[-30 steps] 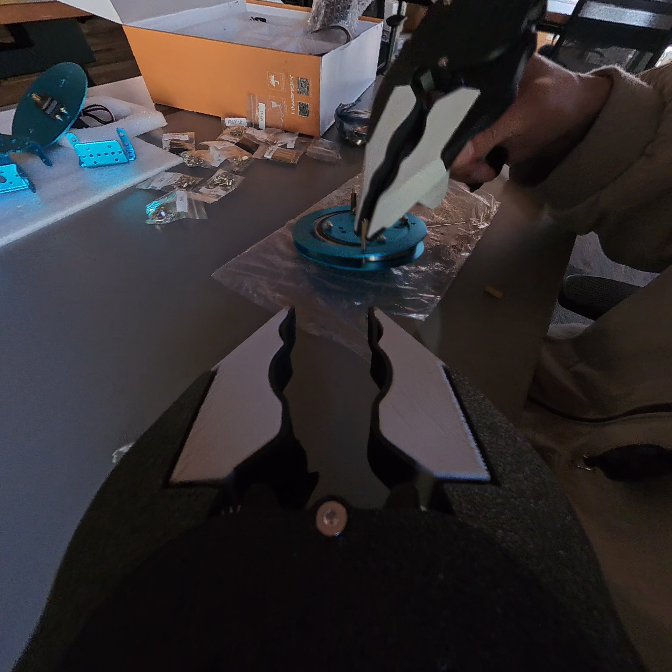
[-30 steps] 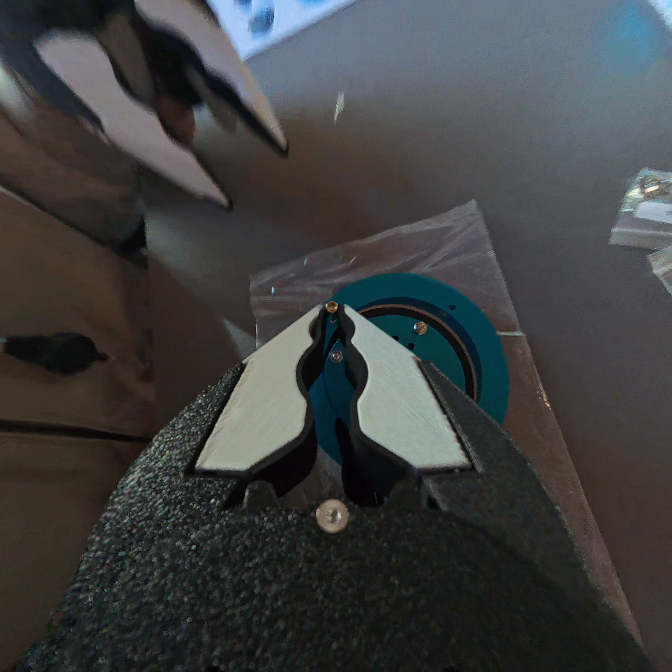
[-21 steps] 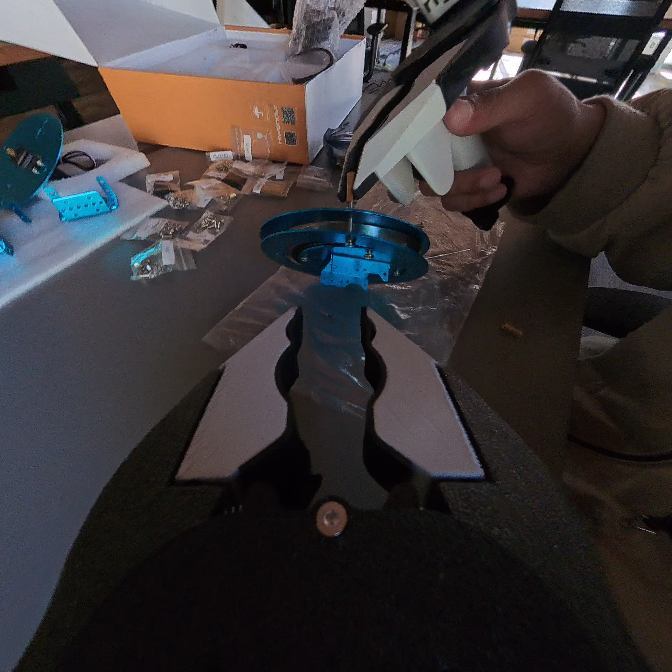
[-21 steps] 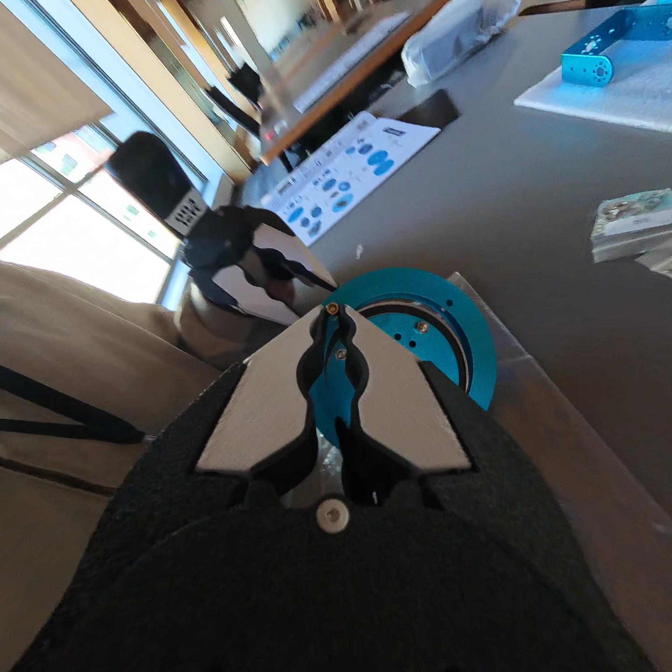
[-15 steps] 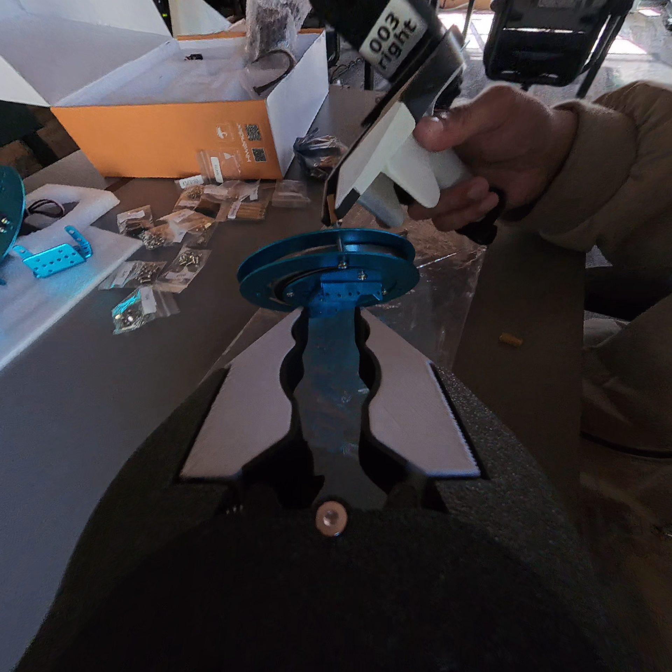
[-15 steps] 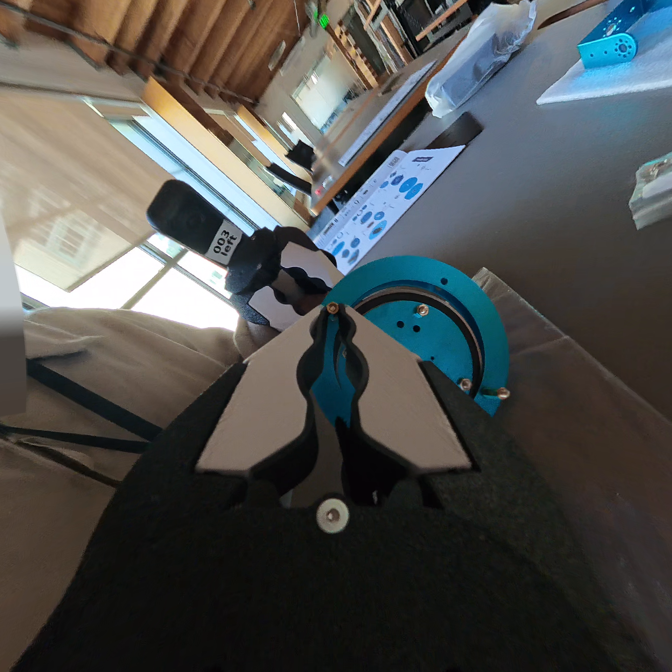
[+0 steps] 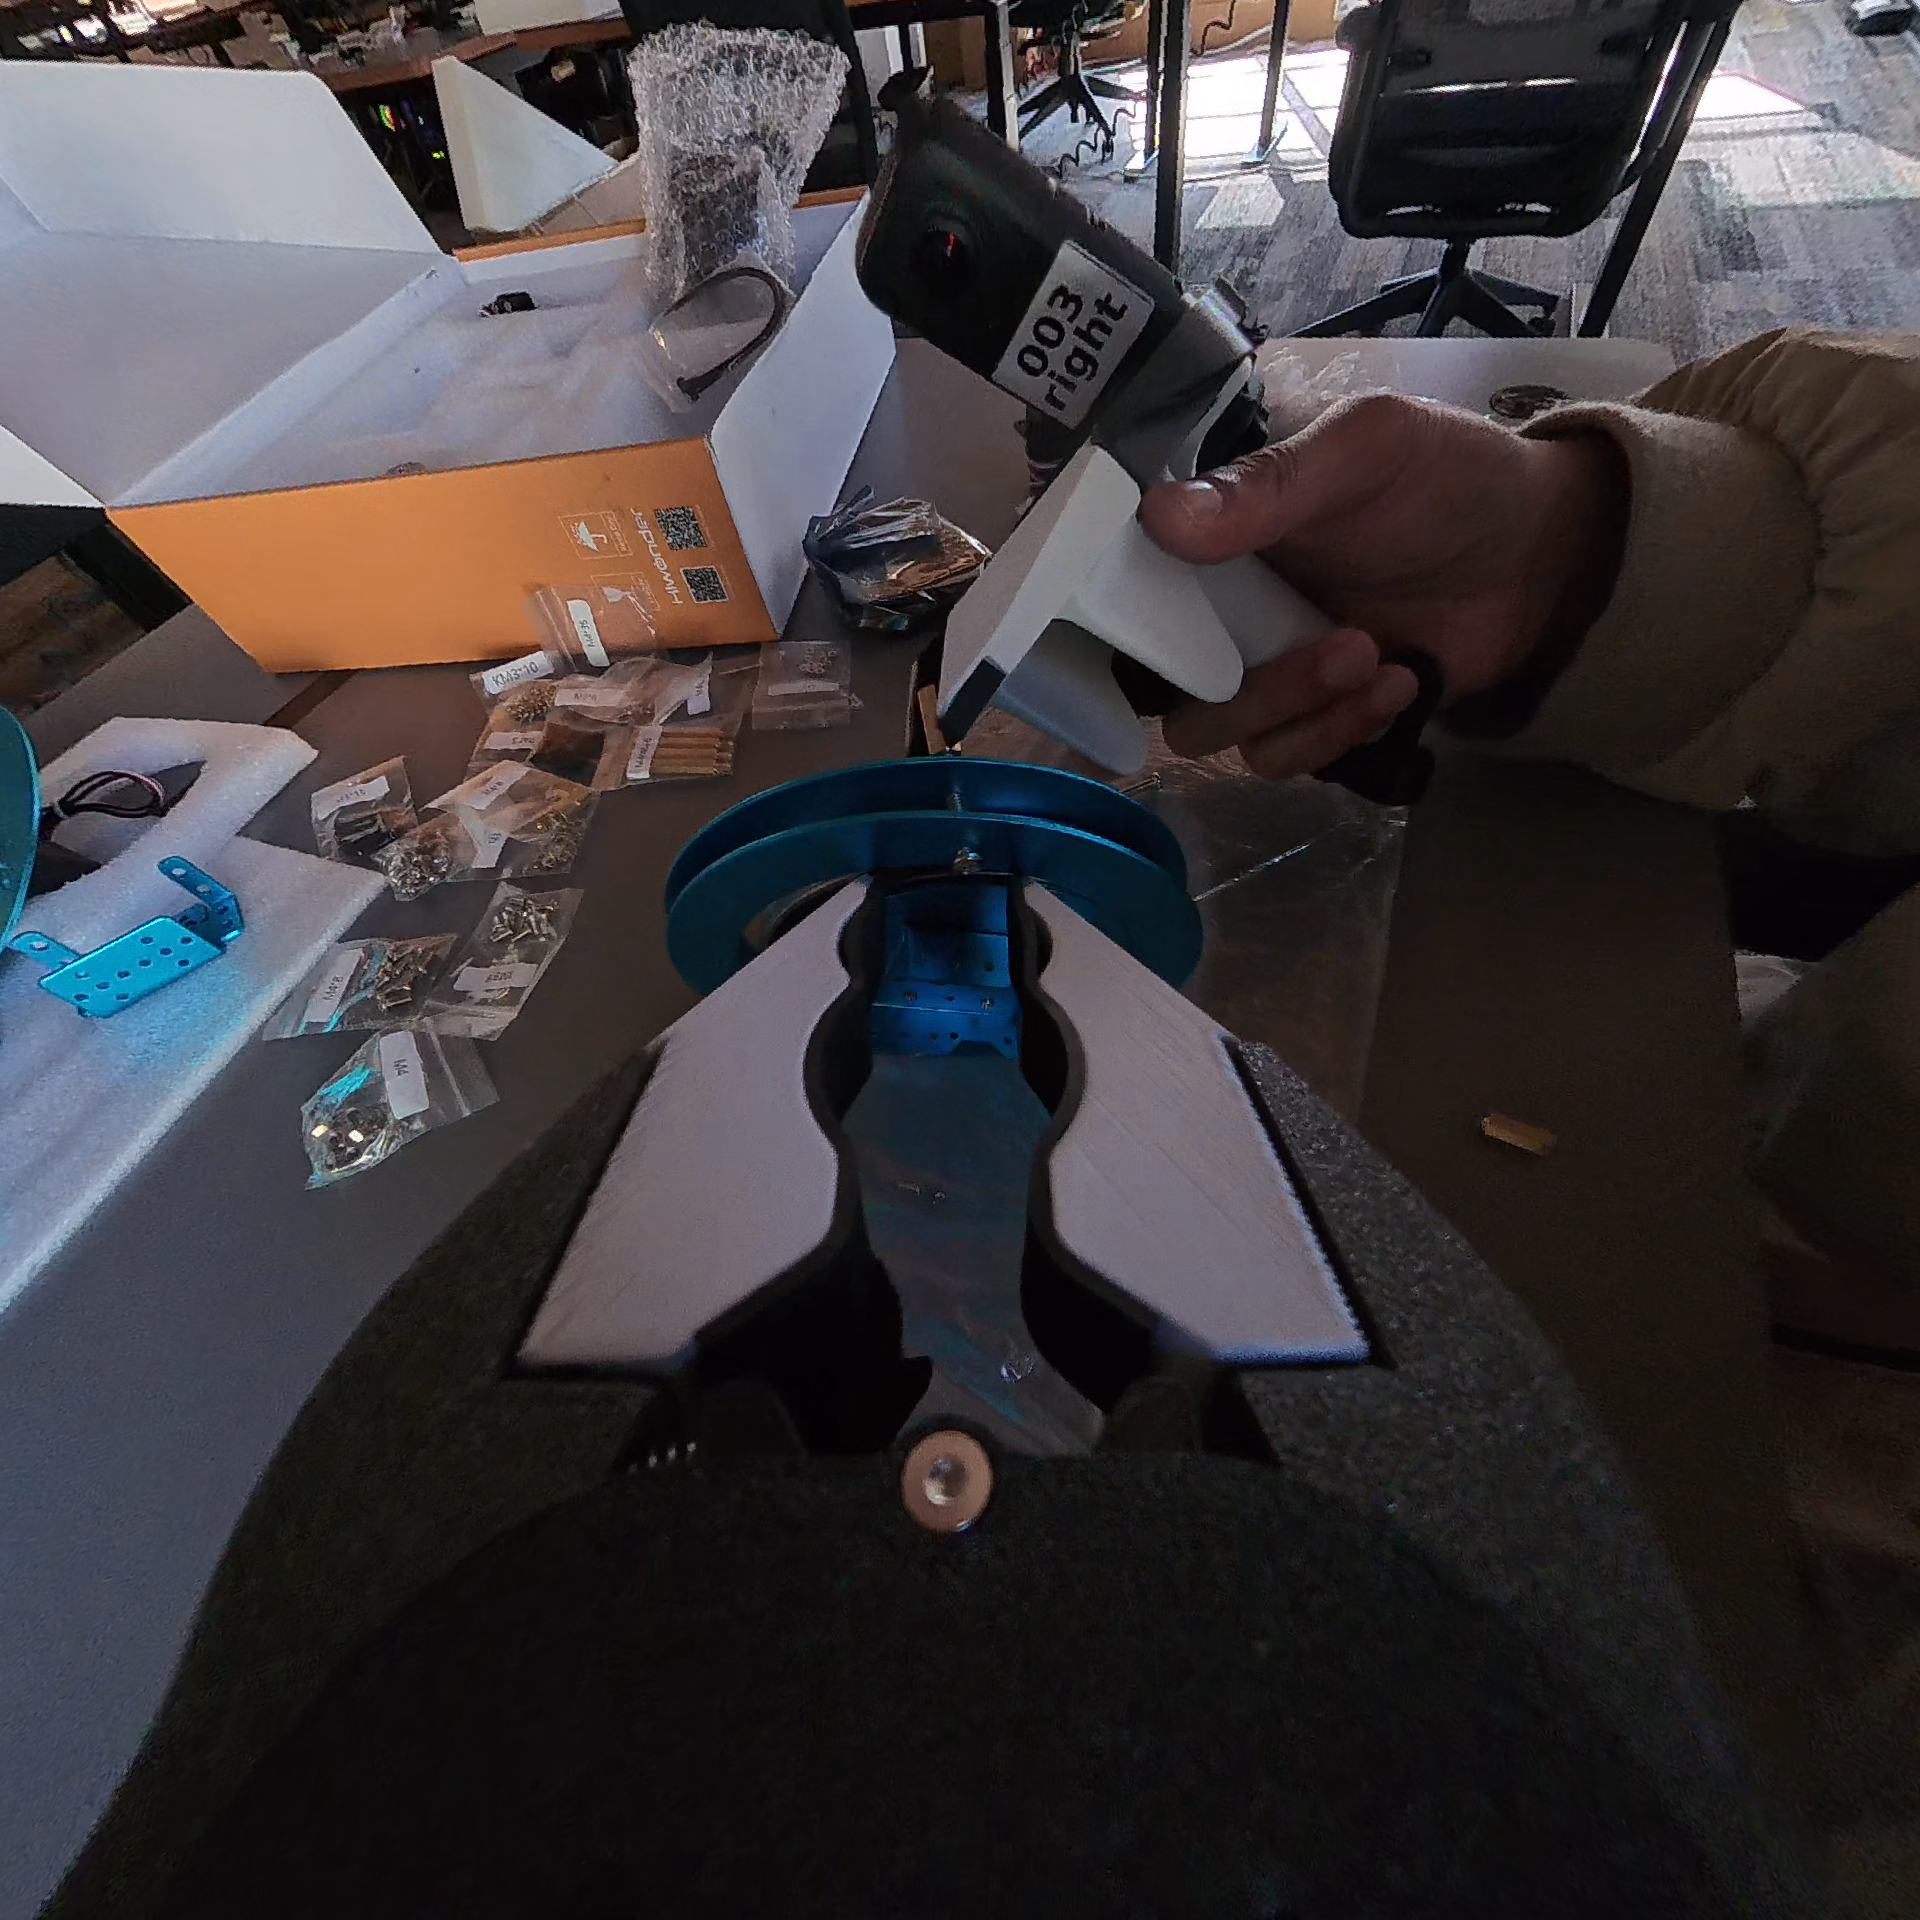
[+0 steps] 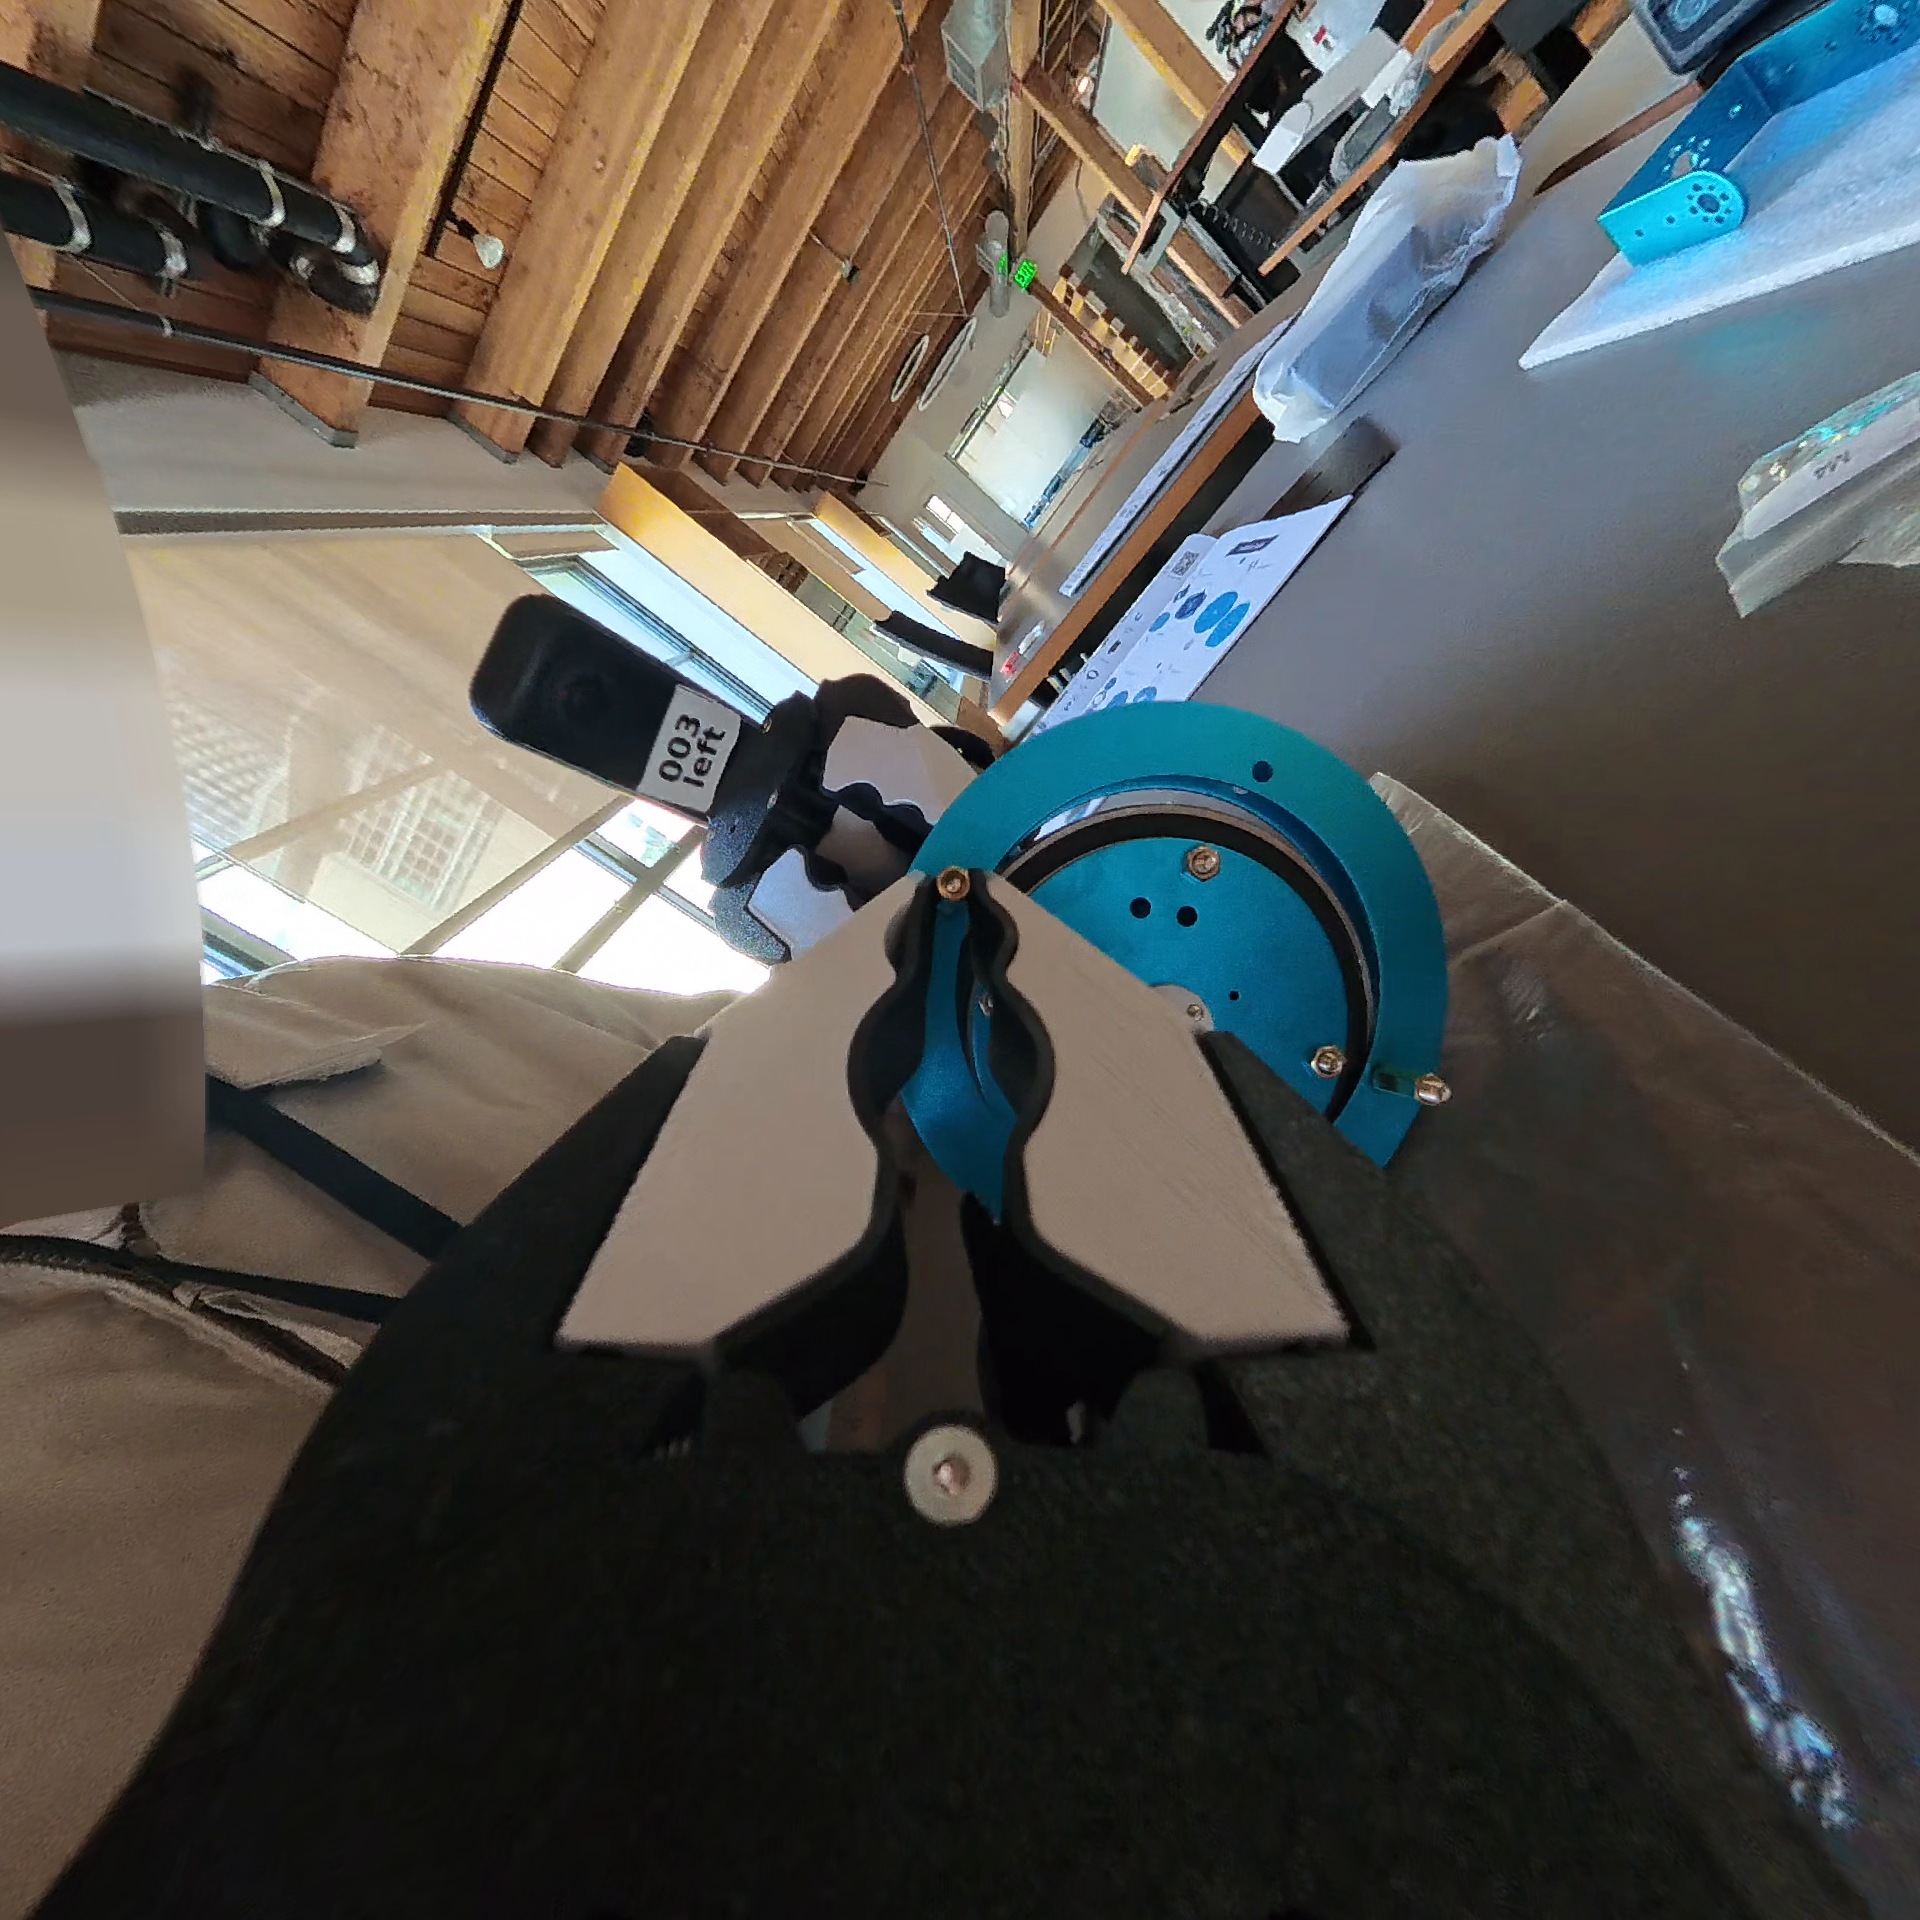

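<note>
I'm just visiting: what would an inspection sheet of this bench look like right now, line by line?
Surface: grey table, clear plastic sheet under the work.
Job's things: blue disc assembly held off the table, a blue bracket beneath it.
Clutter: small bags of screws, open orange box, white foam carrying a blue bracket plate.
Grippers: left hand-held gripper open around the bracket; right hand-held gripper shut on a brass screw.
Cables: black loop in box.
Surroundings: office chair, timber ceiling.

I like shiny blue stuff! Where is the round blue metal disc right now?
In the left wrist view the round blue metal disc hangs above the clear plastic sheet, pinched at its far edge by the right gripper, with the open left gripper underneath.
</note>
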`<move>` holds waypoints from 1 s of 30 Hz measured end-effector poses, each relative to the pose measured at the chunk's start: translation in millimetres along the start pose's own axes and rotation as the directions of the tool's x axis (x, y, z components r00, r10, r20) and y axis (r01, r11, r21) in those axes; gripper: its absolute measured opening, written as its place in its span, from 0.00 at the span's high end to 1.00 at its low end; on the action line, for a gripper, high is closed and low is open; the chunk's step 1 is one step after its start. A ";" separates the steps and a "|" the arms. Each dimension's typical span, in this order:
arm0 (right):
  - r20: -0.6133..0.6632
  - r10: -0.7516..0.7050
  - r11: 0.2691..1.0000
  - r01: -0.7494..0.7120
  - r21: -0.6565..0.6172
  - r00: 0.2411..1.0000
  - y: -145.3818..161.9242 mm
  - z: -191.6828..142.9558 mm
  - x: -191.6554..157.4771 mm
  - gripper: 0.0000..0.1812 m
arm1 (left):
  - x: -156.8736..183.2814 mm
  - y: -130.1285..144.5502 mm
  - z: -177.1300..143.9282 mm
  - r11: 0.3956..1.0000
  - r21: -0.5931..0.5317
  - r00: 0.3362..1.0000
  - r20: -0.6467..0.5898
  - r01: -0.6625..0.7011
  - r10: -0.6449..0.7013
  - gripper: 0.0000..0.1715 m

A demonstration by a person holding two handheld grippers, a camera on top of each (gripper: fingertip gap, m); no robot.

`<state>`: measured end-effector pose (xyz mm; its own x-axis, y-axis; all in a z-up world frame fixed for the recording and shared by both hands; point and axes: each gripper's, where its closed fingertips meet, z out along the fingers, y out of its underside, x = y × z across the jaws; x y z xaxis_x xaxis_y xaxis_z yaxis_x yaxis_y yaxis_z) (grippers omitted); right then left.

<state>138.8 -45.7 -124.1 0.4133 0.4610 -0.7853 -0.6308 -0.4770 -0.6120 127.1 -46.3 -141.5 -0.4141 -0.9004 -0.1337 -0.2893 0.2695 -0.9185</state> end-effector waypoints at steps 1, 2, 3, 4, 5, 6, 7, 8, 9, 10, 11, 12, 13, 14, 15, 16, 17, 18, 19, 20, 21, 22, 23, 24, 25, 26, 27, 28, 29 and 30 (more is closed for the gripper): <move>0.004 0.005 1.000 -0.005 0.003 1.000 0.2 -0.4 0.2 0.98 | -1.0 0.8 0.7 1.000 -0.006 1.000 -0.001 -0.009 0.009 0.88; 0.009 0.011 1.000 -0.011 -0.004 1.000 2.4 0.0 0.4 0.97 | 0.2 0.3 1.7 1.000 -0.009 1.000 -0.003 -0.020 0.020 0.89; 0.019 0.016 1.000 -0.015 -0.021 1.000 6.7 2.0 -0.5 0.97 | 0.3 -0.6 2.5 0.999 -0.015 0.999 -0.009 -0.032 0.031 0.90; 0.027 0.022 1.000 -0.022 -0.019 0.999 8.3 2.7 -1.4 0.98 | 0.4 -0.6 2.2 0.999 -0.020 0.999 -0.010 -0.042 0.041 0.90; 0.026 0.023 1.000 -0.022 -0.011 0.999 8.0 2.0 -1.1 0.98 | 1.1 -0.6 2.8 0.999 -0.021 0.999 -0.016 -0.043 0.043 0.90; 0.024 0.022 1.000 -0.022 -0.006 0.999 7.6 1.0 -1.0 0.98 | 2.5 -2.3 2.9 0.999 -0.013 0.999 -0.019 -0.043 0.043 0.94; 0.022 0.021 1.000 -0.021 -0.005 1.000 7.4 0.2 -0.9 0.98 | 4.1 -2.6 3.2 0.999 -0.007 0.998 -0.030 -0.048 0.047 0.98; 0.019 0.021 1.000 -0.021 -0.004 1.000 7.1 -0.4 -0.6 0.98 | 3.2 -3.0 4.1 0.999 0.000 0.998 -0.027 -0.052 0.052 0.98; 0.016 0.022 1.000 -0.022 -0.002 1.000 6.6 -1.1 -0.4 0.98 | 2.7 -3.7 4.6 0.999 0.009 0.998 -0.025 -0.051 0.051 0.98; 0.013 0.021 1.000 -0.021 0.002 1.000 6.1 -1.8 -0.1 0.98 | 2.5 -4.2 5.6 0.999 0.019 0.999 -0.027 -0.039 0.040 0.98; 0.012 0.024 1.000 -0.024 0.008 1.000 5.6 -2.4 0.4 0.98 | 2.2 -5.1 6.7 0.999 0.030 0.999 -0.033 -0.021 0.022 0.98; 0.014 0.029 0.999 -0.030 0.014 0.999 5.2 -3.0 0.6 0.98 | 3.3 -5.2 4.3 0.999 0.042 0.999 -0.043 -0.002 0.004 0.98; 0.018 0.035 0.999 -0.035 0.018 0.999 5.2 -3.4 0.5 0.98 | 3.5 -5.5 4.3 0.998 0.052 0.998 -0.054 0.017 -0.014 0.98; 0.018 0.035 0.999 -0.035 0.021 0.999 5.2 -3.7 0.4 0.98 | 3.4 -5.6 4.3 0.997 0.061 0.997 -0.068 0.039 -0.035 0.98; 0.011 0.022 0.999 -0.022 0.023 1.000 5.3 -3.9 0.4 0.98 | 3.0 -5.7 4.3 0.996 0.068 0.995 -0.081 0.061 -0.056 0.98; 0.001 0.002 1.000 -0.002 0.024 1.000 5.4 -4.1 0.3 0.98 | 2.5 -5.6 4.5 0.994 0.074 0.992 -0.096 0.084 -0.077 0.98; -0.010 -0.021 1.000 0.021 0.021 1.000 5.6 -4.2 0.3 0.97 | 2.6 -6.0 4.3 0.991 0.081 0.989 -0.112 0.110 -0.101 0.98; -0.020 -0.044 0.999 0.044 0.020 0.999 5.6 -4.5 0.4 0.97 | 1.9 -5.8 4.5 0.986 0.091 0.983 -0.128 0.140 -0.128 0.98; -0.031 -0.070 0.997 0.070 0.017 0.997 5.6 -4.6 0.5 0.97 | 1.7 -5.6 4.2 0.979 0.099 0.976 -0.151 0.176 -0.160 0.98; -0.041 -0.099 0.995 0.099 0.009 0.994 6.1 -4.7 0.3 0.97 | 1.4 -4.8 3.9 0.970 0.104 0.963 -0.181 0.218 -0.197 0.98; -0.049 -0.130 0.992 0.130 -0.003 0.990 7.0 -4.6 -0.1 0.97 | 0.9 -4.5 3.6 0.957 0.107 0.946 -0.215 0.271 -0.244 0.97; -0.059 -0.163 0.987 0.162 -0.017 0.985 7.7 -4.7 -0.4 0.97 | 0.1 -4.3 2.9 0.937 0.110 0.920 -0.255 0.332 -0.297 0.98; -0.072 -0.200 0.980 0.198 -0.032 0.977 8.5 -5.0 -0.5 0.98 | 1.0 -5.2 4.2 0.914 0.102 0.890 -0.293 0.393 -0.350 0.98; -0.085 -0.242 0.970 0.238 -0.051 0.967 9.4 -5.2 -0.7 0.97 | 1.4 -5.0 3.9 0.889 0.090 0.855 -0.332 0.449 -0.399 0.98; -0.099 -0.283 0.958 0.277 -0.070 0.954 9.9 -5.4 -0.8 0.97 | 0.8 -4.5 3.6 0.866 0.078 0.824 -0.361 0.494 -0.437 0.98; -0.113 -0.320 0.946 0.311 -0.085 0.941 10.0 -5.8 -0.6 0.97 | -0.8 -4.6 3.4 0.846 0.077 0.799 -0.382 0.528 -0.465 0.98; -0.127 -0.350 0.936 0.339 -0.097 0.928 9.7 -6.2 -0.1 0.97 | -1.6 -7.2 1.6 0.823 0.084 0.772 -0.411 0.561 -0.485 0.96; -0.138 -0.374 0.926 0.362 -0.107 0.917 9.4 -6.6 0.4 0.97 | -2.3 -11.5 -2.1 0.797 0.094 0.739 -0.451 0.597 -0.500 0.93; -0.151 -0.396 0.917 0.382 -0.113 0.906 8.2 -7.4 1.0 0.97 | -4.9 -14.0 -4.9 0.769 0.095 0.707 -0.477 0.633 -0.522 0.91; -0.167 -0.412 0.911 0.397 -0.113 0.896 6.5 -8.1 1.9 0.97 | -8.2 -14.6 -6.2 0.751 0.096 0.691 -0.483 0.653 -0.538 0.91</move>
<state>140.8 -54.1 -130.3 0.7393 0.4848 -0.4674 -0.3359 -0.3361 -0.8799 129.3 -40.6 -124.7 -0.5466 -0.6022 0.5818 -0.4047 -0.4183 -0.8132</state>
